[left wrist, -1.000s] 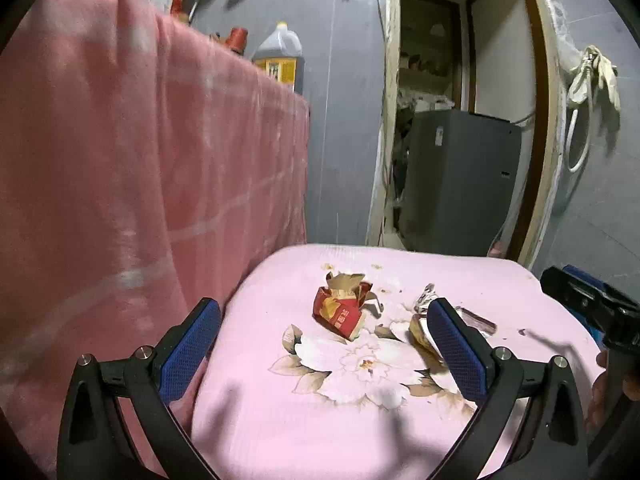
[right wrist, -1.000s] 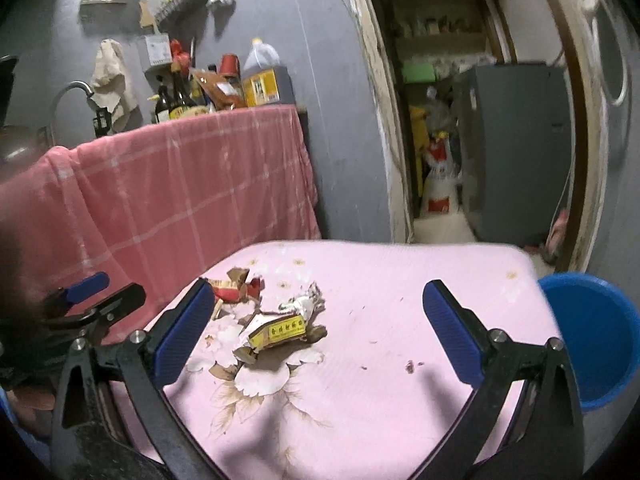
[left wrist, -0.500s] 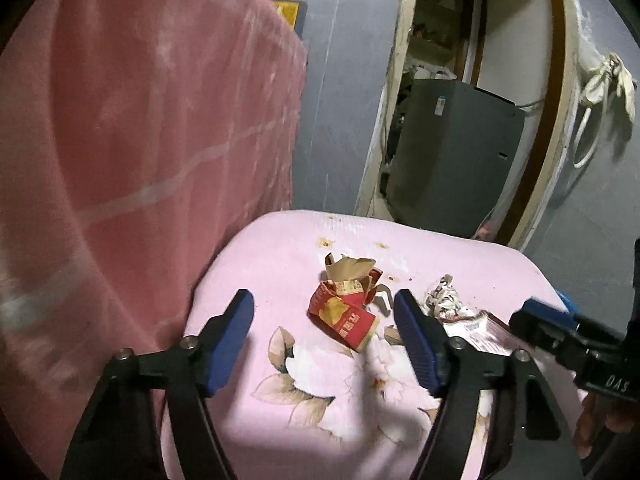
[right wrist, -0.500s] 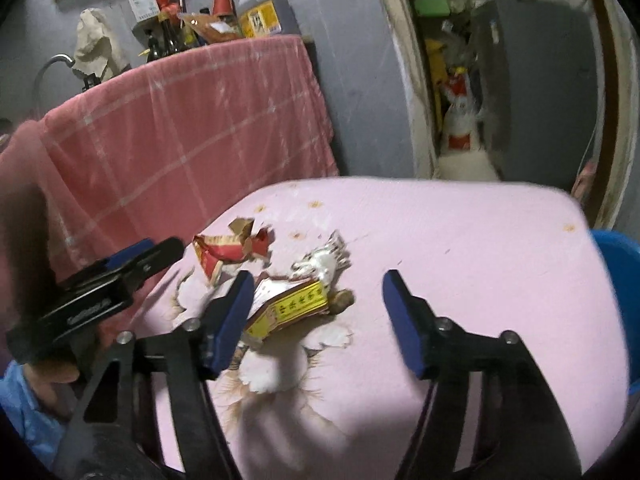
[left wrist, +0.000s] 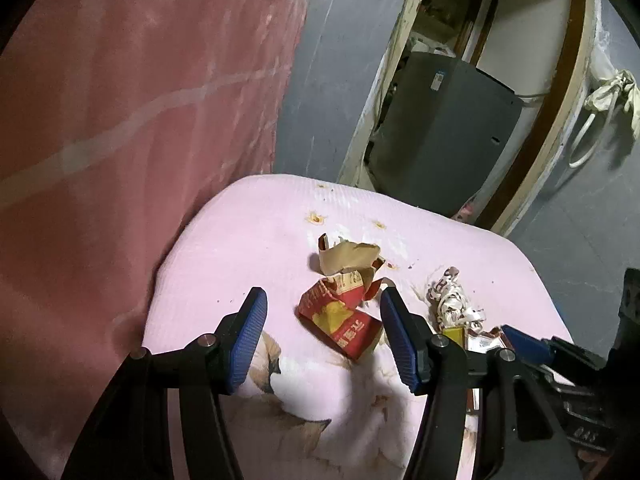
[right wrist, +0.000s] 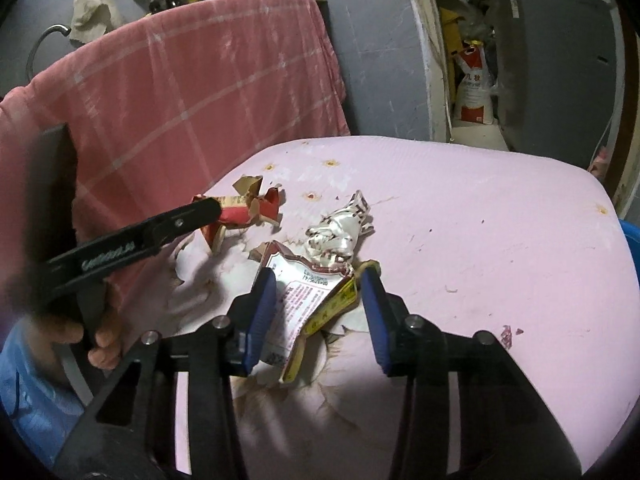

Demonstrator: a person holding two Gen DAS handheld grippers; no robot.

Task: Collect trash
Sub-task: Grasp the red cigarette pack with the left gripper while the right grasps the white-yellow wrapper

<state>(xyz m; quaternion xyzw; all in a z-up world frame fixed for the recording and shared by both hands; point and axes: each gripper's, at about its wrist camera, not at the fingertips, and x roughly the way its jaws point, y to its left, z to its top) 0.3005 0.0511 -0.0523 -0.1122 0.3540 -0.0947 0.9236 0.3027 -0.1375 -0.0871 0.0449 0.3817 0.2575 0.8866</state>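
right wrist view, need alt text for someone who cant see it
The right tongs, jaws just closing, straddle a torn white and yellow wrapper on a pink flowered cloth, without clearly pinching it yet. Beside it lie a crumpled white wrapper and a torn red carton, which the left tongs reach.

The left tongs (left wrist: 323,334) reach down over a pink worktop (left wrist: 248,232) printed with a large flower, their blue-padded jaws partway apart and just now closing in. A crumpled red packet (left wrist: 340,320) with a torn brown paper flap lies between the pads; the right pad sits just beside its edge, the left pad stands clear of it. To the right lies a crumpled white wrapper (left wrist: 450,300), and next to it a flat wrapper with a yellow strip (left wrist: 456,334), partly hidden behind the tongs' arm. The right tongs (left wrist: 532,346) come in from the lower right at that wrapper. A pink checked cloth (left wrist: 132,100) hangs at the left, and a grey appliance (left wrist: 444,132) stands in the doorway behind.
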